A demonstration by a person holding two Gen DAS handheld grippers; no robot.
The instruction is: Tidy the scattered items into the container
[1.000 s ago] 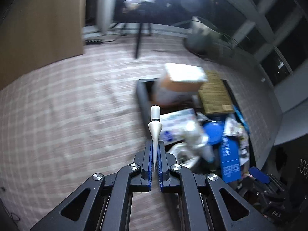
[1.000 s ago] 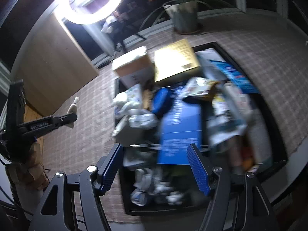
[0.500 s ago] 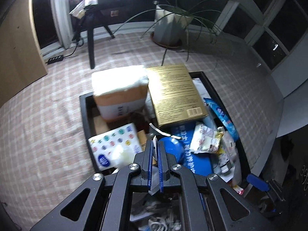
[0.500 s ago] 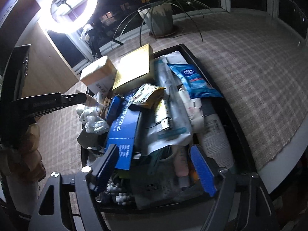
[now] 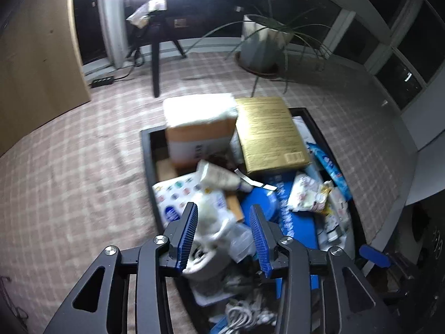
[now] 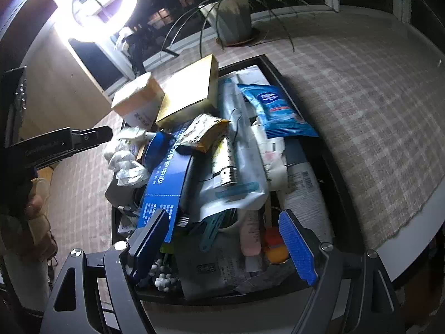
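Container (image 5: 146,150), a black tray packed to the brim, sits on the checked cloth (image 5: 69,172) of the tabletop, near its right edge as the left wrist camera sees it. Left tool (image 5: 224,232) hangs over the tray's near left part; its blue-padded jaws have just been opening and now stand apart with nothing pinched between them. Just beyond its tips a cream tube (image 5: 219,178) lies tilted on the heap, its small cap pointing right, across a white pack with coloured dots (image 5: 178,194). Crumpled clear plastic (image 5: 236,239) and a pale roll show between the open jaws, lying below in the tray. Right tool (image 6: 222,239) hovers over the tray's near end, jaws spread wide and empty, and they too have just been opening. Beneath it lie a long blue carton (image 6: 164,192), a teal clip, a pink tube and an orange-yellow piece. Further in are a clear sleeve with a metal clasp, a yellow snack bag (image 6: 205,130) and a blue wipes pack (image 6: 275,111) against the right rim. At the far end a gold box (image 5: 269,133) leans beside a brown and white box (image 5: 200,128). Beyond the tray, toward the tabletop's far edge, stand a potted plant (image 5: 264,47) and a ring light (image 6: 103,2).
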